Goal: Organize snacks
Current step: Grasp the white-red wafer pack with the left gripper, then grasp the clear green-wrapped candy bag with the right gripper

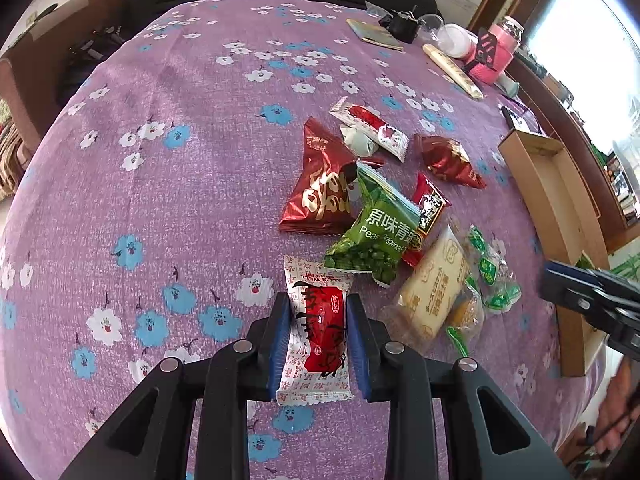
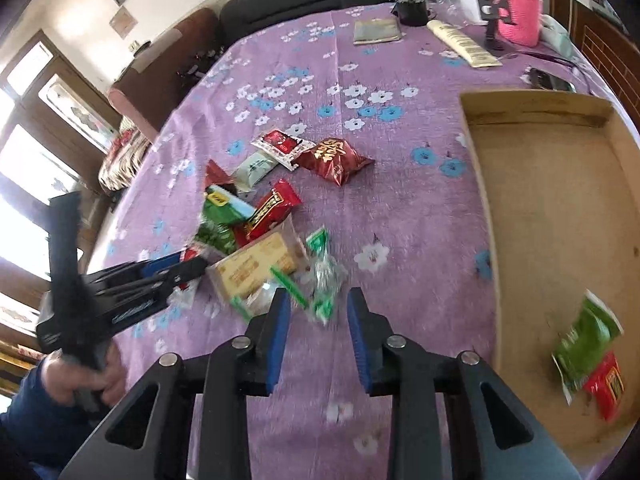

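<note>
Blue-padded left claw (image 1: 318, 344) pinches a red-and-white snack packet (image 1: 316, 332) on the purple floral bench (image 1: 160, 200)

Both pads press the packet's long edges near its middle; a good lift likely means holding that squeeze, rising straight and carrying it to the cardboard box (image 2: 540, 200) at the bench's right side, where a green bag (image 2: 584, 340) and a red packet (image 2: 606, 384) already lie. Crinkled white wrapper, red centre panel, black brush lettering. Other snacks lie heaped just beyond it; the right claw (image 2: 318, 336) hangs spread and empty above the bench, near a clear, green-printed packet (image 2: 324, 276)
</note>
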